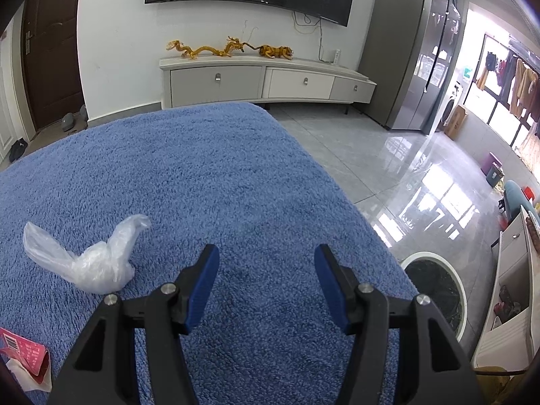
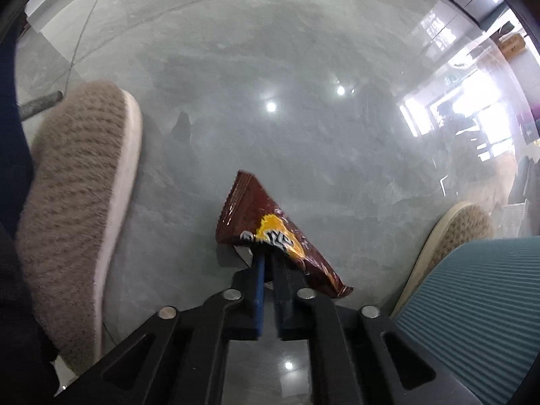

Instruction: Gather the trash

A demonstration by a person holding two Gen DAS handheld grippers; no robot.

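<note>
In the right wrist view my right gripper point(image 2: 268, 258) points down at the grey floor and is shut on the edge of a brown snack wrapper point(image 2: 249, 209) with a yellow patch. In the left wrist view my left gripper point(image 1: 266, 256) hovers open over a blue fluffy cloth point(image 1: 209, 168), nothing between its blue pads. A crumpled clear plastic bag point(image 1: 98, 256) lies on the cloth to the left of it. A pink printed wrapper point(image 1: 27, 354) lies at the lower left edge. A round white-rimmed bin point(image 1: 438, 287) stands on the floor to the right, below the cloth's edge.
A person's fuzzy tan slipper point(image 2: 74, 202) stands left of the wrapper and another slipper point(image 2: 455, 233) is at the right, beside a teal ribbed cushion point(image 2: 472, 303). Beyond the cloth are a white TV cabinet point(image 1: 263, 81), a grey fridge point(image 1: 411, 54) and glossy tiles point(image 1: 388, 168).
</note>
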